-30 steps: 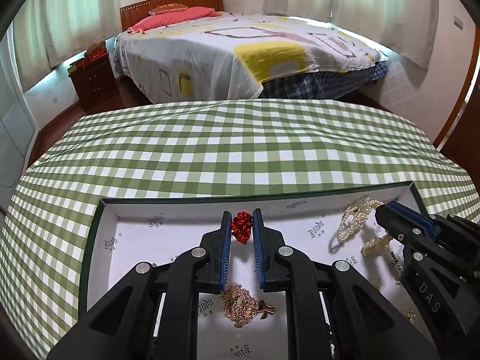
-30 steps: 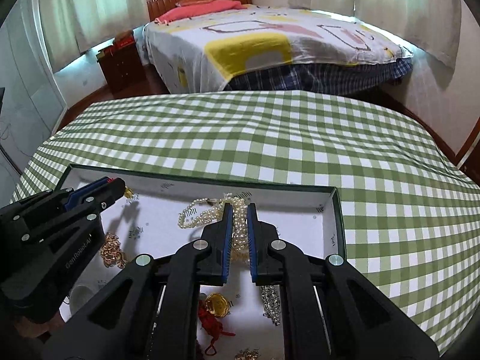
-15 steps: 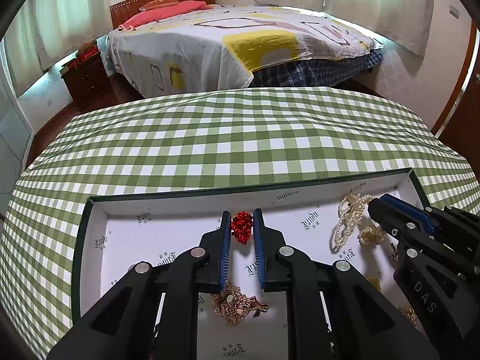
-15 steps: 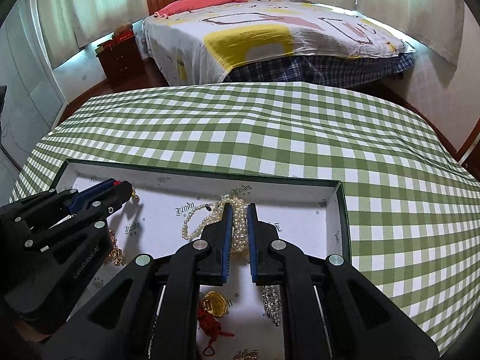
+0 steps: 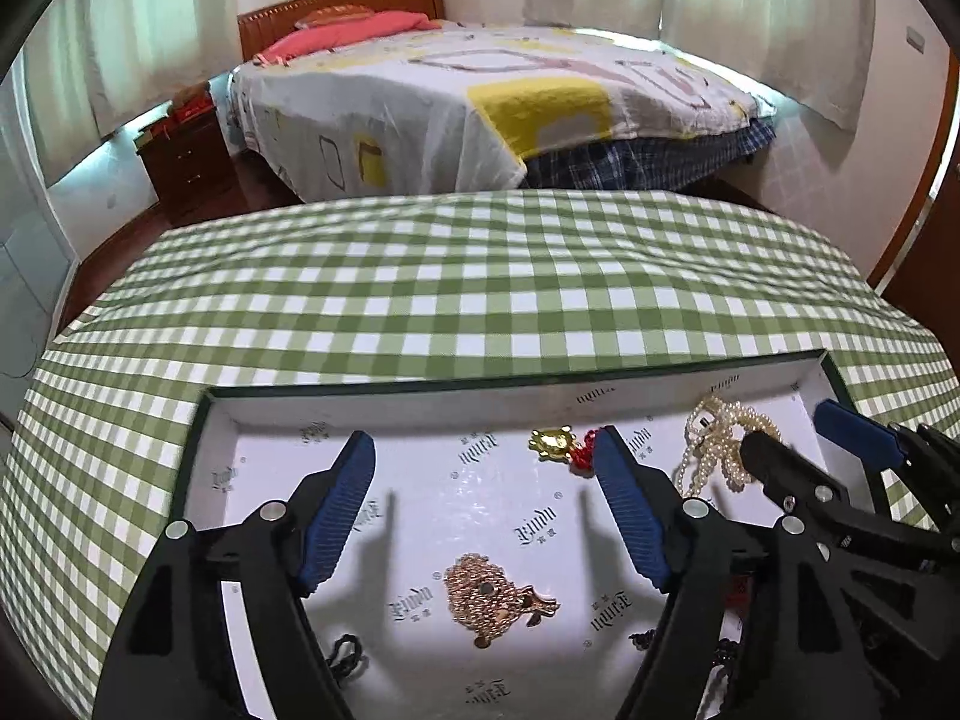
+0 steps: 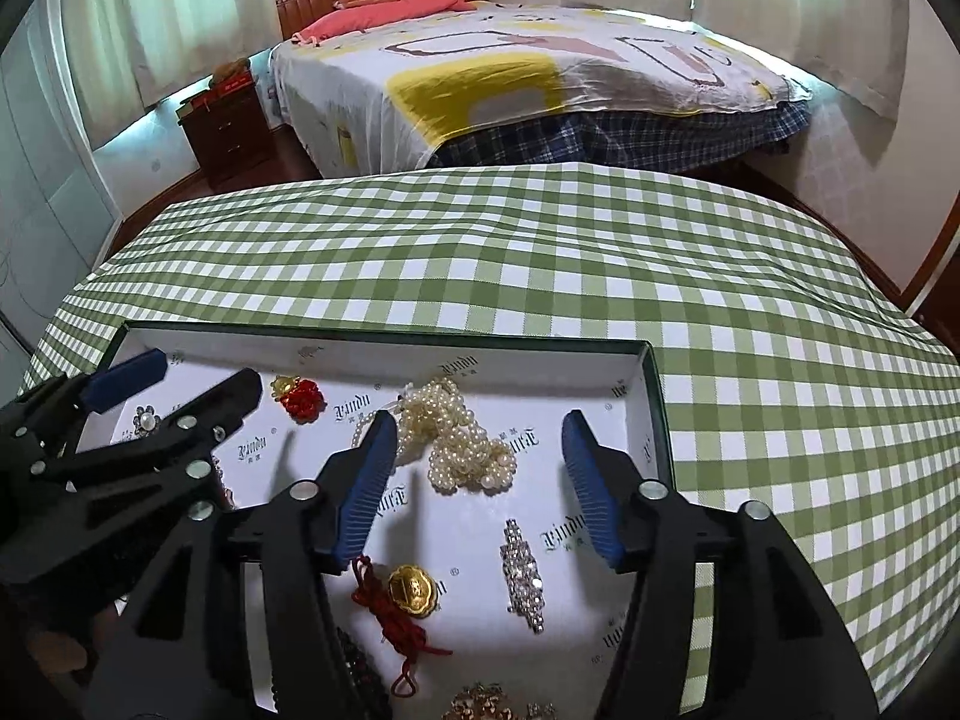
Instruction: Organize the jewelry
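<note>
A shallow white-lined box [image 5: 516, 387] with a dark green rim sits on a green-and-white checked tablecloth [image 5: 480, 276] and fills the lower half of both wrist views. In the left wrist view the left gripper [image 5: 483, 462] hangs over the box floor with its blue-padded fingers spread wide and nothing between them; a red knot charm with a gold piece [image 5: 561, 447] lies on the lining just beside the tip of the finger on the frame's right, though whether the two touch is hard to tell. A rose-gold chain bundle [image 5: 492, 600] lies lower centre, between the finger bases. At the right edge of that frame the right gripper [image 5: 795, 435] reaches in, also opened wide, with a heap of pearl strands [image 5: 714, 444] by its nearer tip. In the right wrist view the pearls rest in the upper middle of the box between the parted fingers, close against the left one. Below them lie a rhinestone bar clip [image 6: 523, 567], a gold coin pendant on red cord [image 6: 414, 591] and, at the bottom edge, more gold chain. At upper left of the box sit the red knot and a small pearl-centred brooch [image 6: 144, 420]. A bed [image 6: 540, 78] and a wooden nightstand [image 6: 225, 120] stand beyond the table.
</note>
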{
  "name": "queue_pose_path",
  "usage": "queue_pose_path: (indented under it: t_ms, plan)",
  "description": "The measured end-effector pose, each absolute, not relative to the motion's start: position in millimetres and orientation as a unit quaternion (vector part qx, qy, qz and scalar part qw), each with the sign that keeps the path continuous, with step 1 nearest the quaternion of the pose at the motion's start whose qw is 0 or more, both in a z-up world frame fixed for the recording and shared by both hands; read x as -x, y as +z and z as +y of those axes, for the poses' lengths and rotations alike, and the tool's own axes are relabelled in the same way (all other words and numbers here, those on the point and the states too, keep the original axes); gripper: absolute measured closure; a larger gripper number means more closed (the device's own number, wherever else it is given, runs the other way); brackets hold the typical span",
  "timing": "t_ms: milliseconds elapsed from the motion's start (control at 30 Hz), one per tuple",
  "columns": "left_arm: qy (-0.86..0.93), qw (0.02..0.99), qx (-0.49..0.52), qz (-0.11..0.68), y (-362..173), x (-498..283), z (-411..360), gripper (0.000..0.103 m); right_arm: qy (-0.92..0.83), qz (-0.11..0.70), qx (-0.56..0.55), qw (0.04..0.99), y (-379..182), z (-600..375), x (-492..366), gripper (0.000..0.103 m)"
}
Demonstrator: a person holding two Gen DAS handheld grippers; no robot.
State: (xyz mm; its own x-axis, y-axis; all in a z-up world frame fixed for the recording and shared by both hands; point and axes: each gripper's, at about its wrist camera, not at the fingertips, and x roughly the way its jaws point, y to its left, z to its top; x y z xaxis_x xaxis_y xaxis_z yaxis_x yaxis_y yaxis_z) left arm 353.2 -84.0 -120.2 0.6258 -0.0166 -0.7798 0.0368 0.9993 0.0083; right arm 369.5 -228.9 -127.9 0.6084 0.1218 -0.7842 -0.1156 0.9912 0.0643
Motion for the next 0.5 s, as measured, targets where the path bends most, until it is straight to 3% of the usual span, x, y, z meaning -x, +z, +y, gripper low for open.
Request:
queue_pose_path:
  t_ms: [500]
  plan:
    - [-0.035, 0.922, 0.008, 0.385, -91.3, -276.1, -60.6, 0.026, 0.054, 0.395, 0.006, 0.917, -97.4, -225.6, -298.9, 0.026]
